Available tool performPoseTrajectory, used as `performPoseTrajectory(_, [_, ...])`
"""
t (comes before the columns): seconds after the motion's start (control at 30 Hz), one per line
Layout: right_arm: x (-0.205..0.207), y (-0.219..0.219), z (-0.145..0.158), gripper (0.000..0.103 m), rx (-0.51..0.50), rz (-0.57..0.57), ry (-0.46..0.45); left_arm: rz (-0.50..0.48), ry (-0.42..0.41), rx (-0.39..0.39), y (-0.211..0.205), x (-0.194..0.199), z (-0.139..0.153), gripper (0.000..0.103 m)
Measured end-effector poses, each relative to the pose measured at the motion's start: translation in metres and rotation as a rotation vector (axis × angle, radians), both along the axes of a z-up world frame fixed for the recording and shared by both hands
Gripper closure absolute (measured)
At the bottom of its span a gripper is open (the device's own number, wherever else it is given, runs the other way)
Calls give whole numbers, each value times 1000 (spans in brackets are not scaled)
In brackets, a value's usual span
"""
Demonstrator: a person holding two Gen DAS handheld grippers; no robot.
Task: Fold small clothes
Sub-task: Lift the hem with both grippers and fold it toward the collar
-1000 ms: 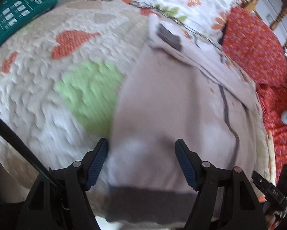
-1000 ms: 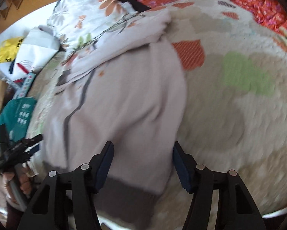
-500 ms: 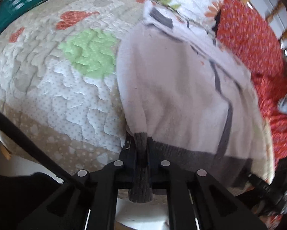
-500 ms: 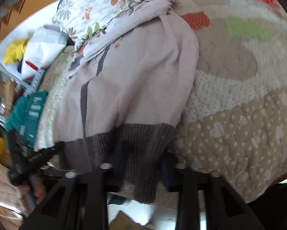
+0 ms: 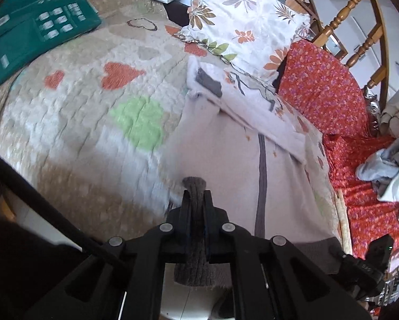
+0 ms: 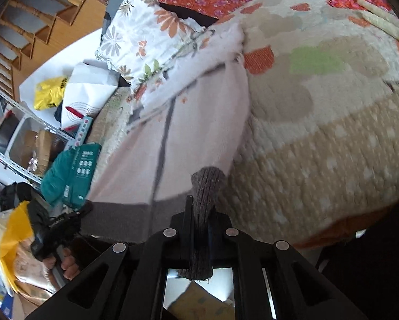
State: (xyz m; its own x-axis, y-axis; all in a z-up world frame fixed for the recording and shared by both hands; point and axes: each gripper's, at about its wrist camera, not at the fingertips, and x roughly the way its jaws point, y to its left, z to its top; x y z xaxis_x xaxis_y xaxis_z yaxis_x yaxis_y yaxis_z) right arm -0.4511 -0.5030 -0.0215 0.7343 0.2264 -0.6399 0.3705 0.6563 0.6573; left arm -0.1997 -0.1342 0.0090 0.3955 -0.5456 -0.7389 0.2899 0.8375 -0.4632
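Pale pink sweater (image 5: 226, 160) lies spread on the quilted bed (image 5: 79, 112), its top end against the floral pillow (image 5: 239, 21). Left gripper (image 5: 195, 200) is clamped tight on the grey ribbed hem (image 5: 194, 240); right gripper (image 6: 203, 213) likewise pinches the hem's other corner.

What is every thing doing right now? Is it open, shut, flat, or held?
left gripper: shut, pinching the hem.
right gripper: shut, pinching the hem too.
sweater: lying spread on the quilt, grey hem gripped at both corners.
sleeve: folded across the top of the sweater.
quilt: spread flat under the sweater.
floral pillow: lying beyond the sweater.
green packet: lying on the quilt, looks closed.
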Motion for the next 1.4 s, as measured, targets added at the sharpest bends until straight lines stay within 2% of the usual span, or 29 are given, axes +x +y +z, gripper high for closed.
performPoseTrajectory(0.2, [82,-40,48,95,-64,7,-57,39,-43,24,-58,93,22,97])
performPoseTrajectory(0.3, [136,-68,56,95,-79,-29,-58,76,-49,51,-82,148,9,97])
performPoseTrajectory(0.43, [210,-104,45,95,-118,-83,-5,92,-18,79,-117,206,-19,97])
performPoseTrajectory(0.57, [264,-135,14,95,-131,-117,71,99,2,126,-144,243,-43,96])
performPoseTrajectory(0.63, [281,-149,1,95,-121,-115,71,106,19,143,-153,257,-49,95])
performPoseTrajectory(0.7, [292,-162,-9,92,-86,-117,51,136,7,153,-156,264,-50,91])
performPoseTrajectory(0.73, [295,-167,-13,92,-71,-122,42,153,-9,153,-156,266,-48,85])
performPoseTrajectory(0.77, [301,-172,-14,92,-68,-125,35,164,-29,157,-156,267,-45,72])
performPoseTrajectory(0.8, [302,-173,-13,86,-81,-123,30,182,-69,175,-156,267,-39,64])
performPoseTrajectory(0.83, [306,-173,-10,76,-125,-122,30,198,-103,193,-156,266,-35,47])
performPoseTrajectory(0.87, [308,-171,-7,69,-168,-121,31,217,-144,216,-155,264,-30,41])
performPoseTrajectory(0.9, [310,-169,-3,53,-212,-123,32,222,-165,230,-155,264,-26,40])
performPoseTrajectory(0.93, [312,-166,-1,43,-253,-127,32,217,-177,240,-156,263,-24,40])
performPoseTrajectory(1.1, [310,-158,8,42,-329,-137,50,168,-192,281,-160,253,-19,40])
performPoseTrajectory(1.2, [305,-146,21,42,-380,-134,40,141,-235,287,-159,237,-10,40])
performPoseTrajectory(1.3, [303,-128,30,42,-415,-91,28,90,-265,297,-159,220,-6,38])
performPoseTrajectory(1.4, [306,-109,32,42,-456,-40,35,30,-251,312,-163,206,-11,38])
